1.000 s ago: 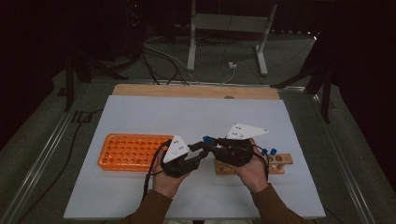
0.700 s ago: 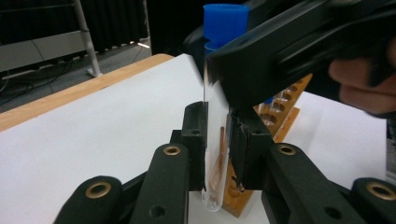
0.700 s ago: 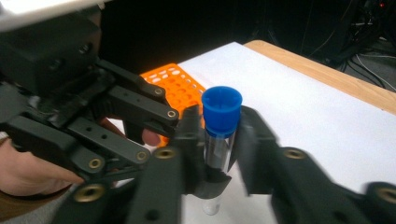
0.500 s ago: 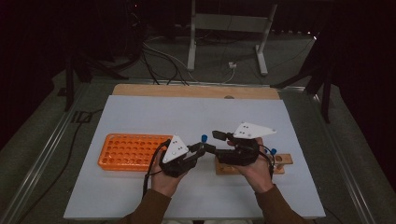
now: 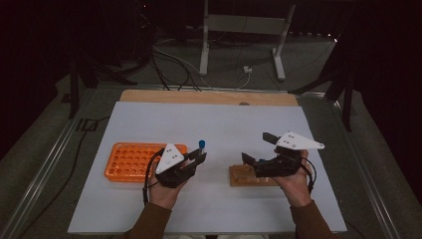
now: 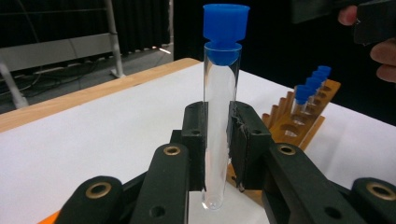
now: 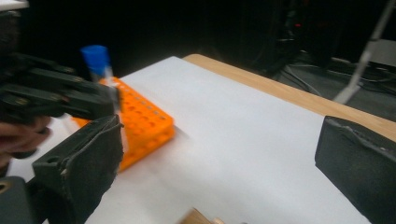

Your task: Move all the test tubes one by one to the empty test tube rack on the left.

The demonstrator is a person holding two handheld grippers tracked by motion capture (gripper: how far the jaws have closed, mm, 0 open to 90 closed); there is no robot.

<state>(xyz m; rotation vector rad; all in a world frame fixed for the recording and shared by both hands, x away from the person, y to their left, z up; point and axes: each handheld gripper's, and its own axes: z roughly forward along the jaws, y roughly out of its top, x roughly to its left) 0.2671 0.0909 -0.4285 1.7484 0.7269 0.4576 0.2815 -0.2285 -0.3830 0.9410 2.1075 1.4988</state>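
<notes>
My left gripper point(image 5: 199, 158) is shut on a clear test tube with a blue cap point(image 5: 202, 145), held upright above the white table next to the orange rack point(image 5: 130, 162). In the left gripper view the tube point(image 6: 218, 116) stands clamped between the two pads point(image 6: 195, 140). My right gripper point(image 5: 258, 148) hovers over the wooden rack point(image 5: 246, 175). Its jaws have just been opening and now stand wide apart with nothing between them point(image 7: 219, 168). Several blue-capped tubes point(image 6: 310, 86) stand in the wooden rack point(image 6: 299, 119).
The white table sheet point(image 5: 219, 124) has free room behind and between the racks. A wooden strip point(image 5: 209, 97) runs along the far edge. Beyond it are a metal stand point(image 5: 239, 30) and cables on the floor.
The two grippers met at the tube in the middle. The right jaws opened and drew off to the right, while the left gripper kept the tube and shifted slightly left.
</notes>
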